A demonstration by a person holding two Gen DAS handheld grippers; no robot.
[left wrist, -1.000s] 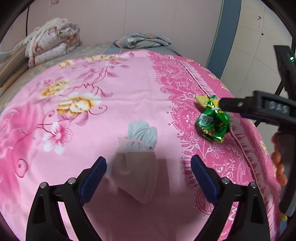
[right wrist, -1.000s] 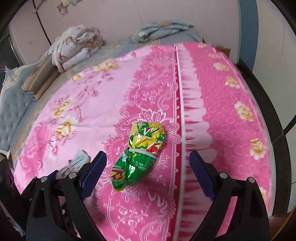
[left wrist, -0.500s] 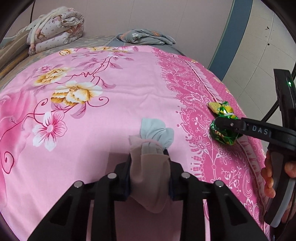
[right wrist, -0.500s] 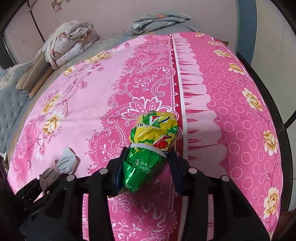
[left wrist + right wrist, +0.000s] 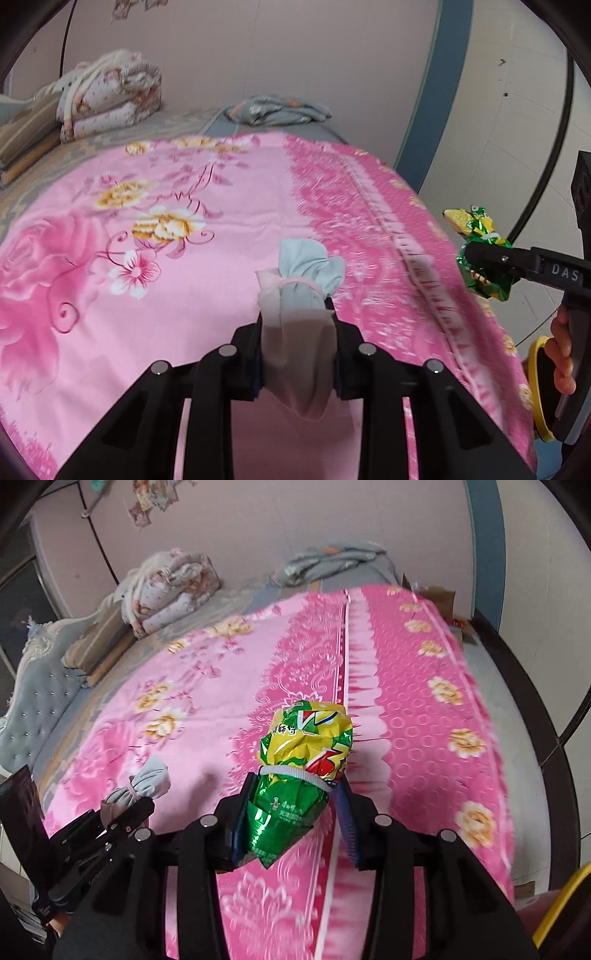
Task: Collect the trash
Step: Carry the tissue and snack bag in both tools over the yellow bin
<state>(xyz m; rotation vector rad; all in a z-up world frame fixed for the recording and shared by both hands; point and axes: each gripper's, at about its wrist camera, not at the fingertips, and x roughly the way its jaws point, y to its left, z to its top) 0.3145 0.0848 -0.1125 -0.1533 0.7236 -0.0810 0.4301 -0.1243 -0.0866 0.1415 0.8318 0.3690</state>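
A grey and beige cloth bundle (image 5: 299, 325), tied with a pink band, is clamped in my left gripper (image 5: 297, 332) and hangs above the pink flowered bedspread (image 5: 177, 280). In the right wrist view the same bundle (image 5: 140, 786) shows at lower left in the left gripper (image 5: 125, 812). My right gripper (image 5: 291, 805) is shut on a crumpled green and yellow snack wrapper (image 5: 299, 771) bound with a white band, held clear of the bed. From the left wrist view that wrapper (image 5: 480, 254) sits at the right in the right gripper (image 5: 491, 258).
A rolled flowered quilt (image 5: 107, 99) and a grey crumpled garment (image 5: 277, 110) lie at the far end of the bed. A padded grey headboard (image 5: 33, 701) is at left. The bed's right edge drops to a tiled floor (image 5: 517, 110). A hand (image 5: 561, 350) grips the right handle.
Both grippers went from open around their items to shut on them, then lifted the cloth bundle and the wrapper off the bedspread and drew back.
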